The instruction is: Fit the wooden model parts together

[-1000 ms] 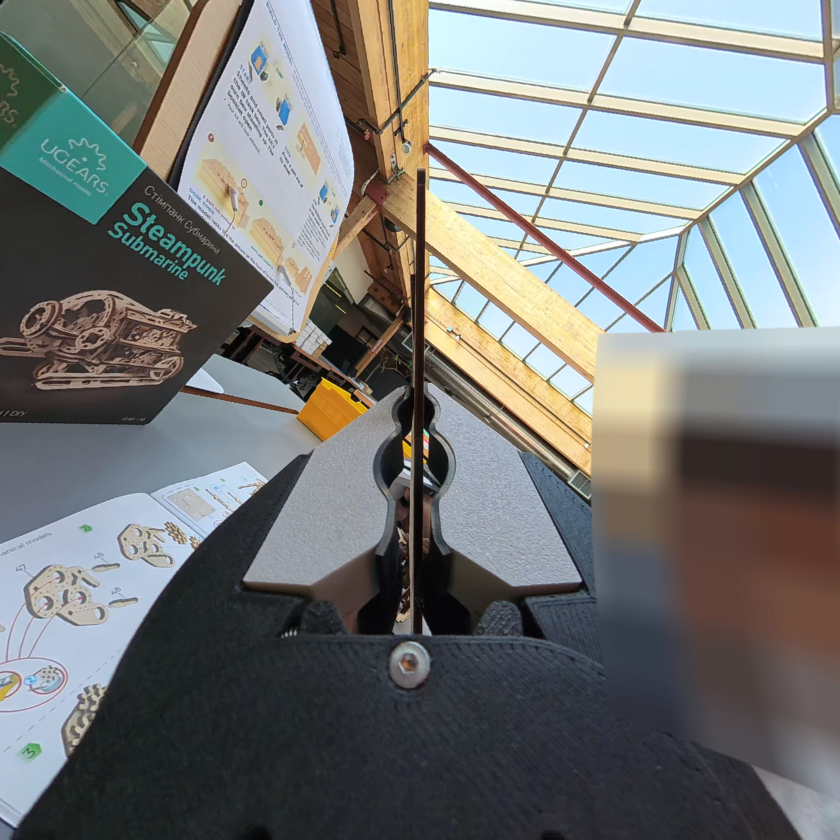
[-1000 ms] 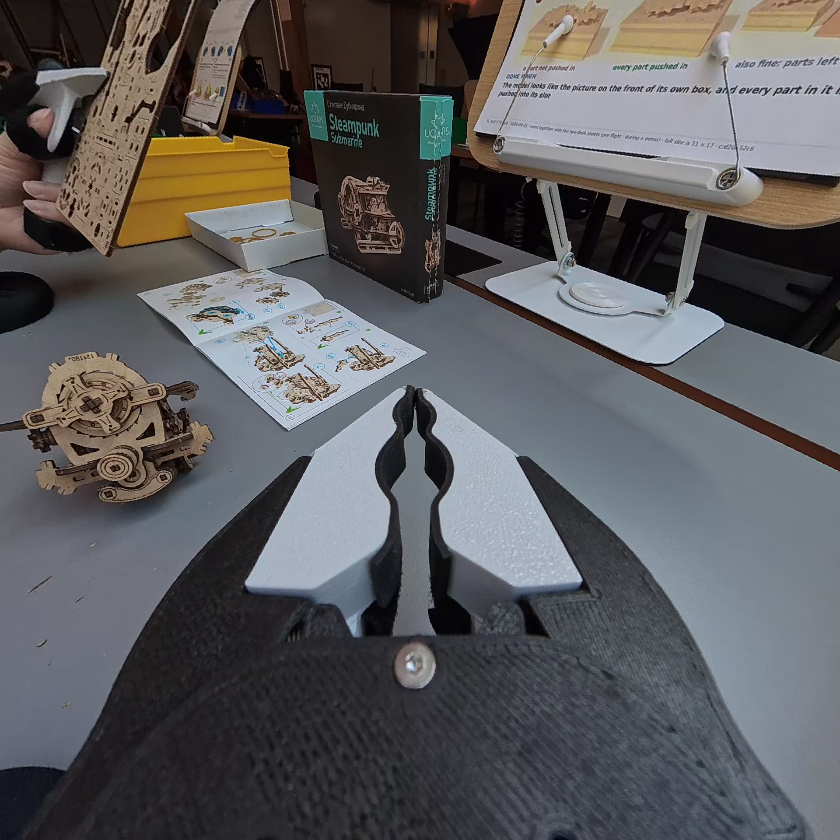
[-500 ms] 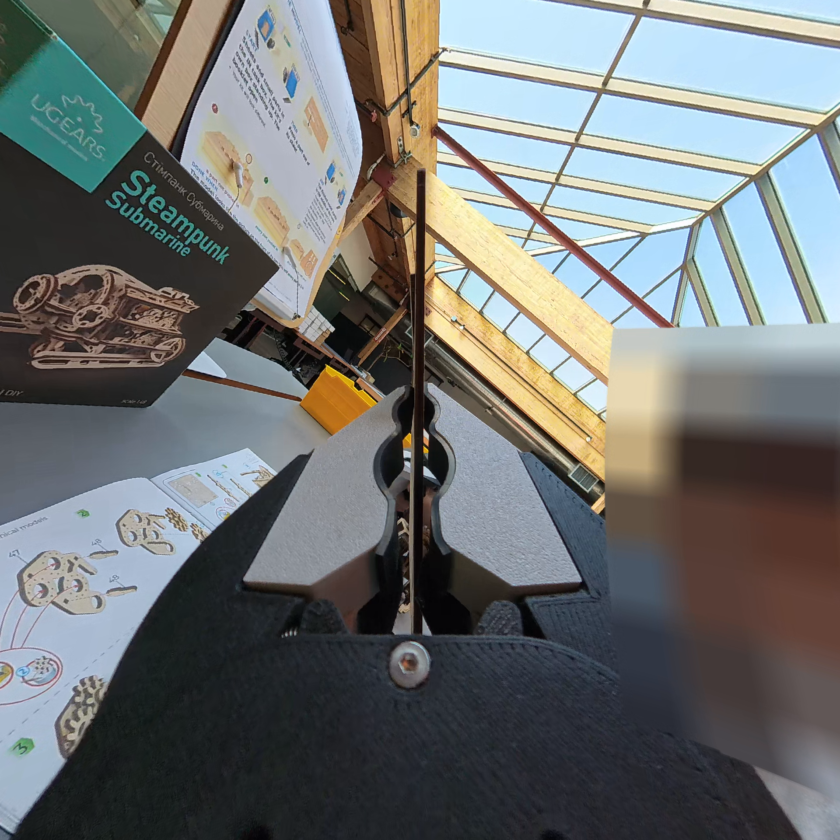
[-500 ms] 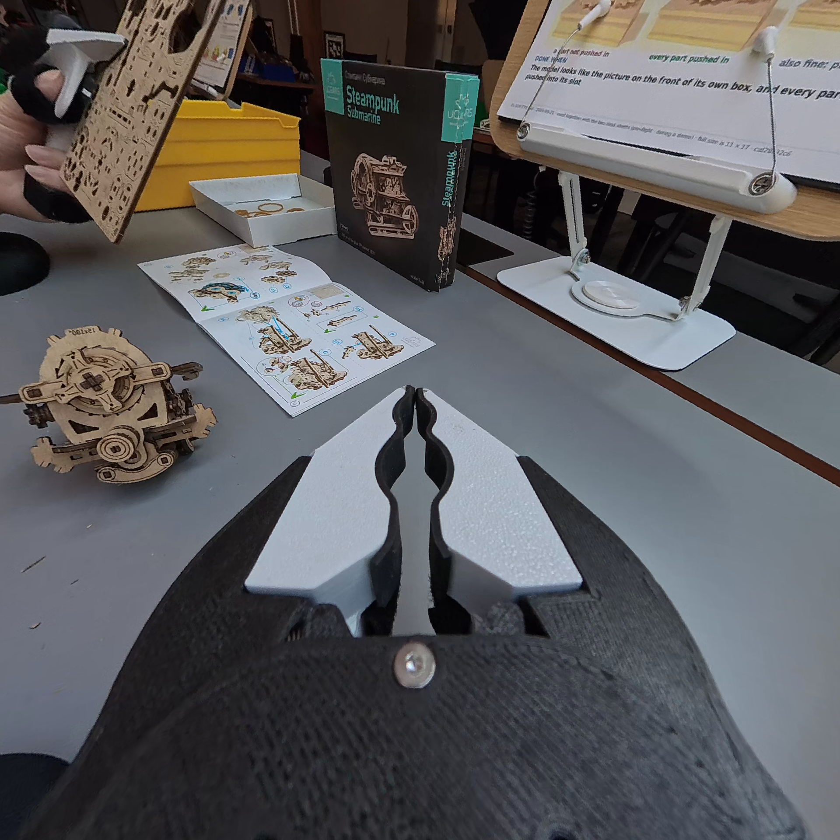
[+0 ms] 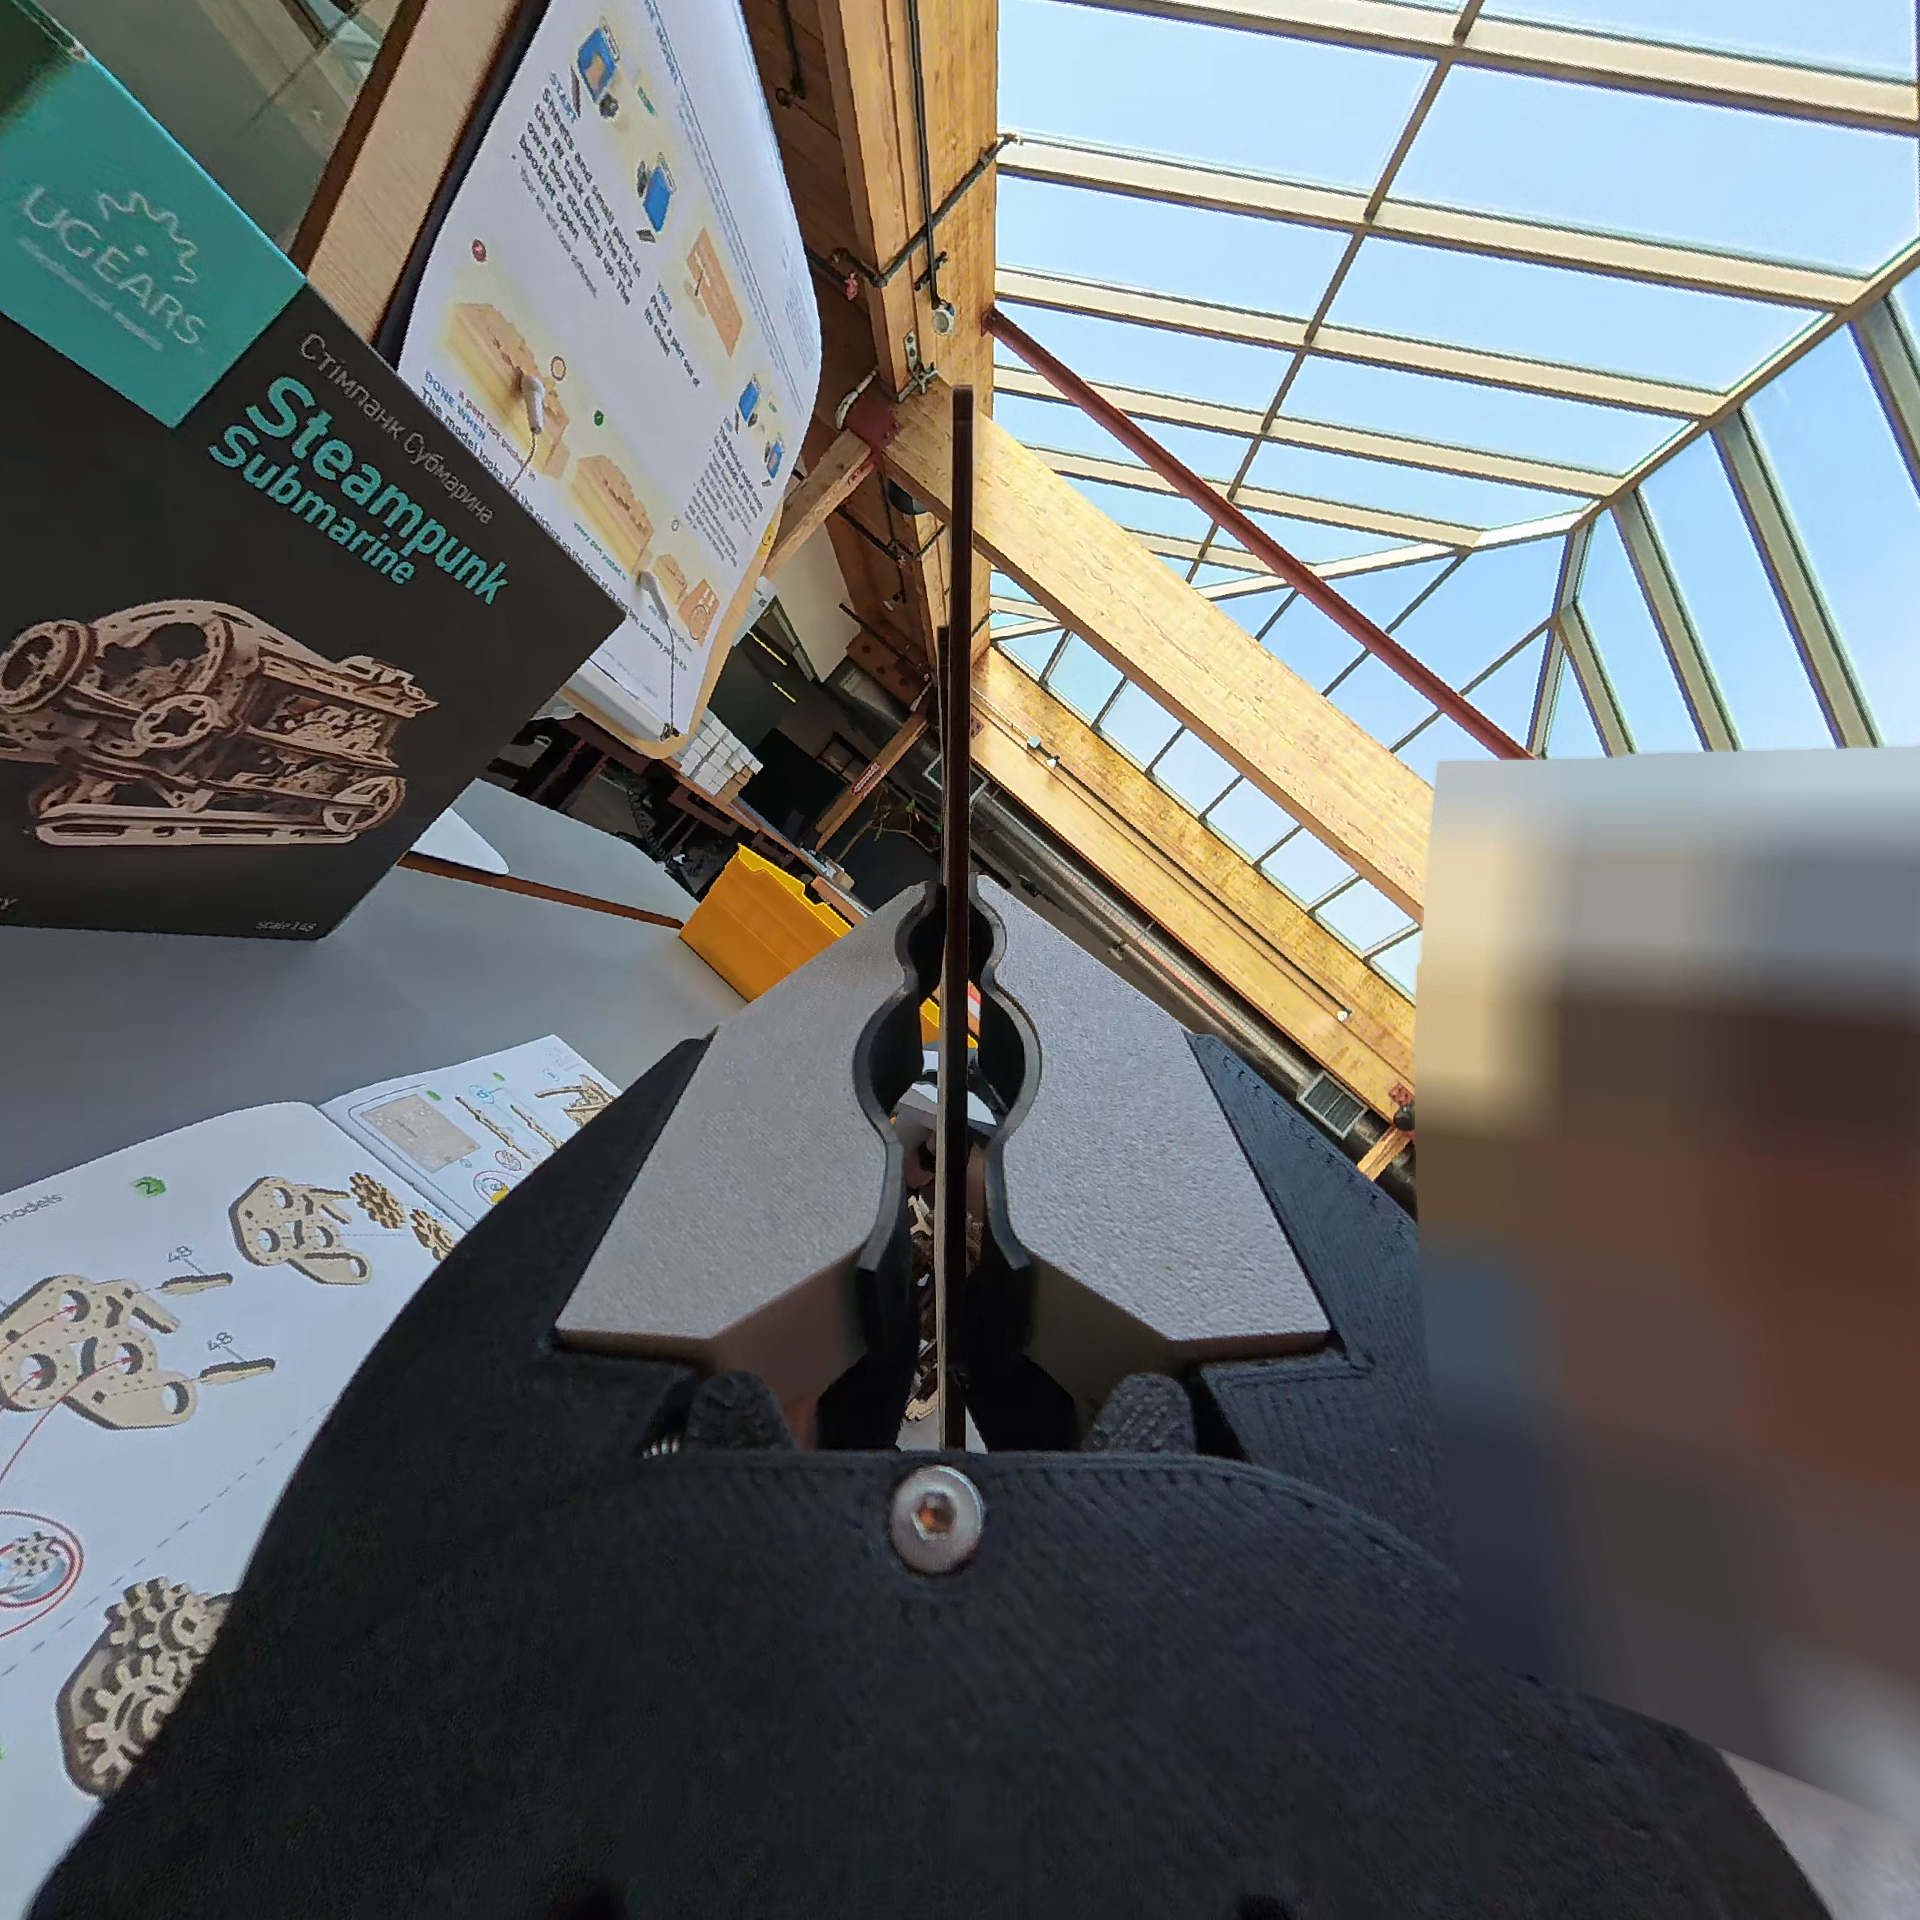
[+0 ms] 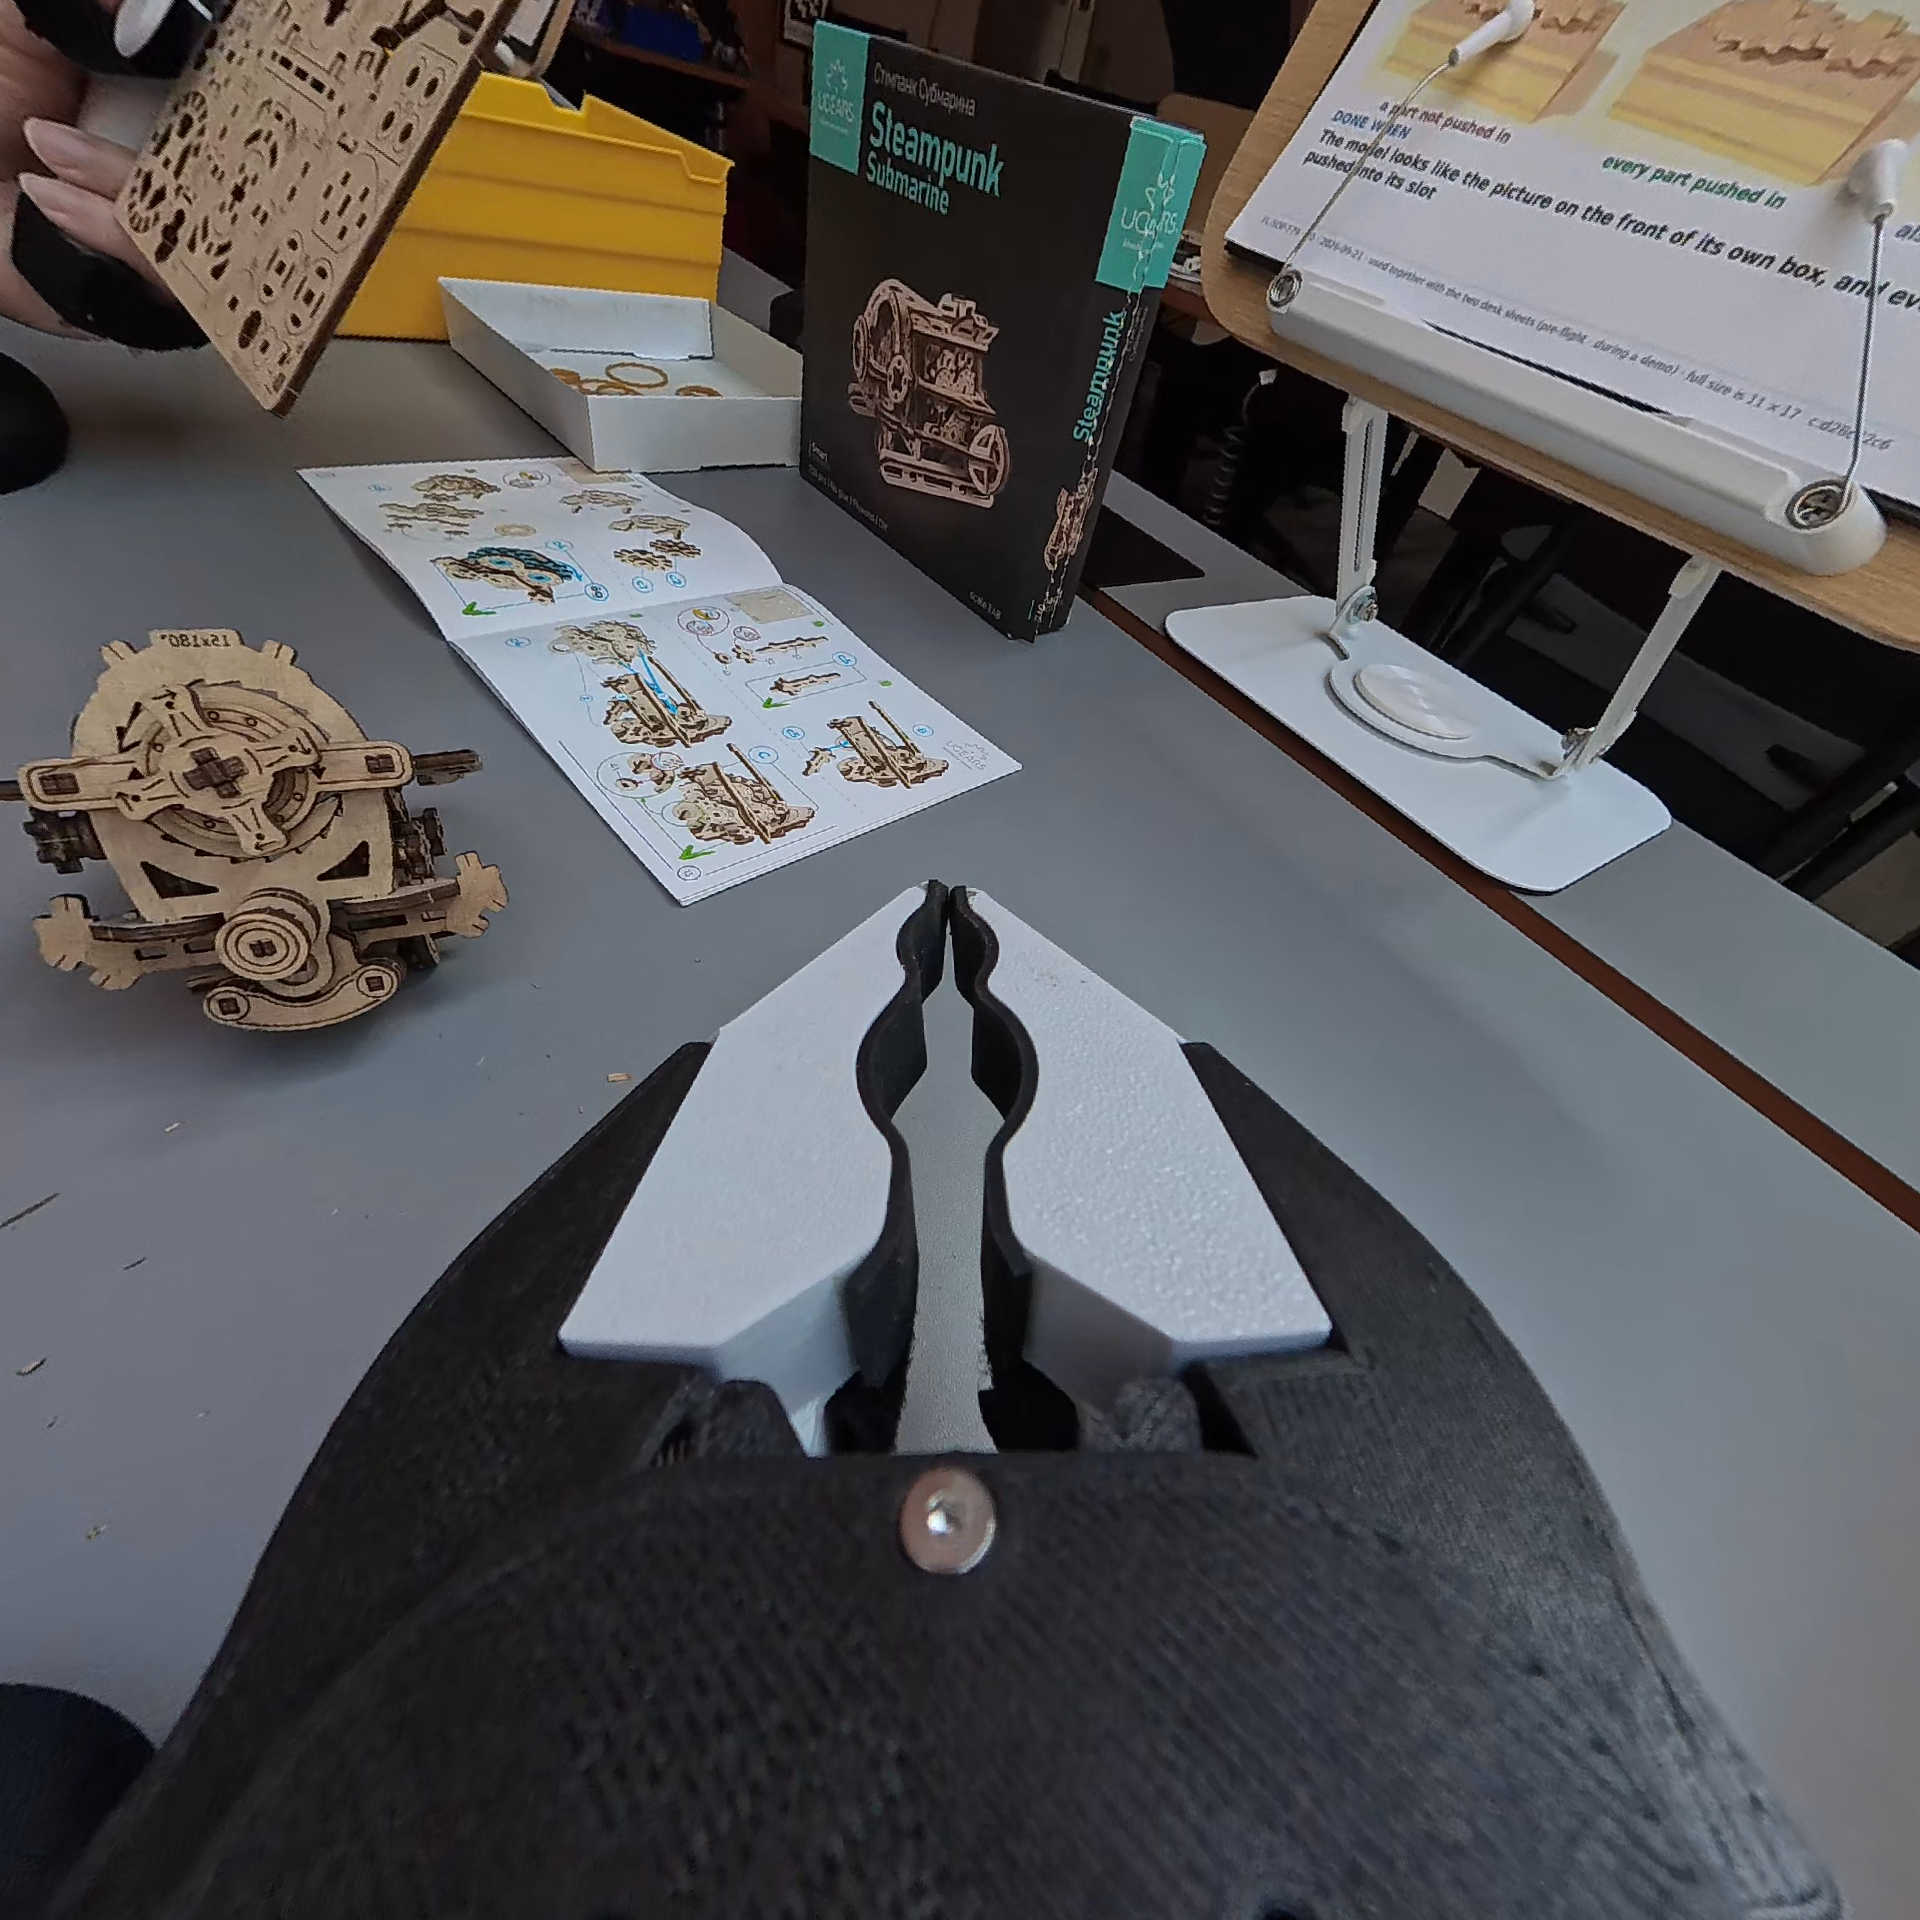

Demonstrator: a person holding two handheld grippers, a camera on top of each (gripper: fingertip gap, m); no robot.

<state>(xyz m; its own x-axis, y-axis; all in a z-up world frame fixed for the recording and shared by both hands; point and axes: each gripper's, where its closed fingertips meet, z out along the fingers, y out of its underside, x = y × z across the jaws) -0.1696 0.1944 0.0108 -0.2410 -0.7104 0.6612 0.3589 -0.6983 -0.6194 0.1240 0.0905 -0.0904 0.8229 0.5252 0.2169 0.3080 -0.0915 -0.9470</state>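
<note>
Grey table (image 6: pixel 1299 1039) under a glazed roof (image 5: pixel 1455 260) carried on timber beams. Left gripper (image 5: pixel 954 904): fingers closed on a thin wooden sheet (image 5: pixel 958 665), seen edge-on in its own view and rising straight up past the fingertips against the roof. In the right wrist view the same wooden sheet (image 6: pixel 281 177), full of cut-out parts, is held tilted in the air above the far left part of the table, with a person's hand (image 6: pixel 52 177) behind it. Right gripper (image 6: pixel 940 896): fingers closed with the tips touching and nothing between them, pointing over bare table near the front edge.

Partly built wooden model (image 6: pixel 239 831): stands on the table toward the left edge, apart from both grippers. Open instruction booklet (image 6: pixel 644 665): lies flat just beyond and to the right of the model. Dark box (image 6: pixel 977 343) with a picture of the model: stands upright behind the booklet, close to the table's right edge. Shallow white tray (image 6: pixel 613 343) holding a few wooden rings: left of the box, at the far side. Yellow bin (image 6: pixel 551 208): behind the tray. White stand (image 6: pixel 1455 727) holding a printed sheet (image 6: pixel 1610 208): on the neighbouring table to the right.
</note>
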